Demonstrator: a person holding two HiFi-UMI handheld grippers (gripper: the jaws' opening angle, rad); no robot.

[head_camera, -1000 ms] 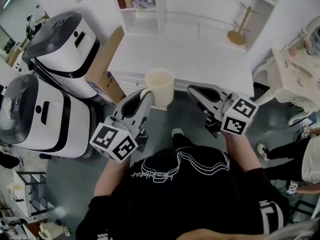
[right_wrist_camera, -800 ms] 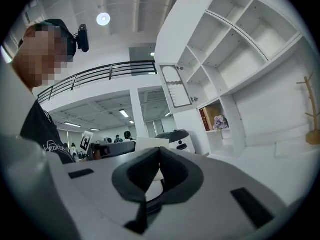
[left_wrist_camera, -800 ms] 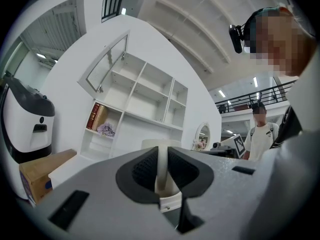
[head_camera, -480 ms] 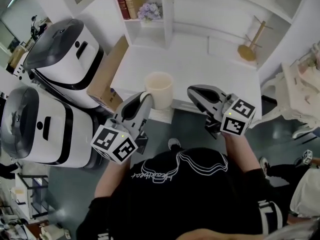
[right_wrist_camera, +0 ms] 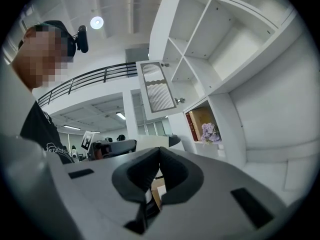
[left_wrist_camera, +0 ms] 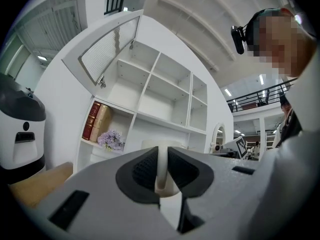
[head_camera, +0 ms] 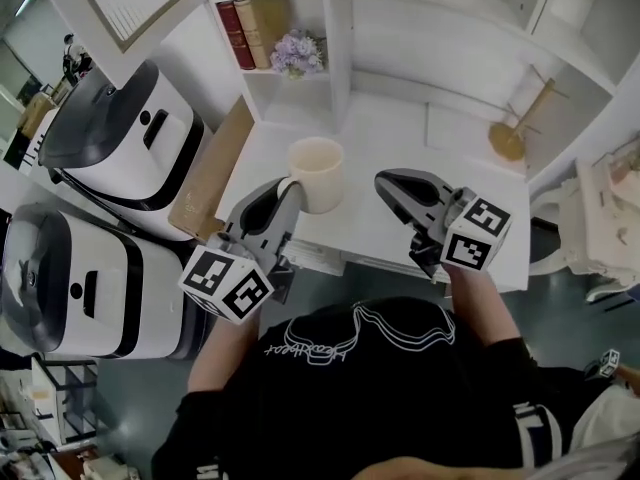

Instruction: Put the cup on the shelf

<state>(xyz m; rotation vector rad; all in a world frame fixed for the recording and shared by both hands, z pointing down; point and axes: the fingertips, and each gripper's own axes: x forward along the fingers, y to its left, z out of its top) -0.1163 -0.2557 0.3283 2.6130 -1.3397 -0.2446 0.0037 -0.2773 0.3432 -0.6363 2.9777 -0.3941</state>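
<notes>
Clearly the left gripper (head_camera: pixel 288 188) has hold of the cream, straight-sided cup (head_camera: pixel 316 173): in the left gripper view its dark ribbed pads (left_wrist_camera: pixel 142 166) stand a narrow way apart and are closed on the cup's thin pale handle, with the cup's body showing just above them. From the head view the cup sits upright, mouth up, at the gripper's tip, over the near left part of the white counter top (head_camera: pixel 400 128) and in front of the tall white shelf unit (head_camera: pixel 345 38), not inside any of its compartments. Directly beyond the cup is the low left compartment, which holds a dark red book and a tan book (head_camera: pixel 245 28) standing side by side and a small bunch of pale purple flowers (head_camera: pixel 297 53). The right gripper (head_camera: pixel 390 183) is held level beside the cup, well apart from it, over the same counter; in the right gripper view its pads meet with nothing between them. A small wooden stand with a round base (head_camera: pixel 515 133) is on the counter at the far right. To the left of the counter are two large white and dark-grey machines (head_camera: pixel 120 138) and a flat brown cardboard box (head_camera: pixel 205 173) leaning between them and the counter's side.
</notes>
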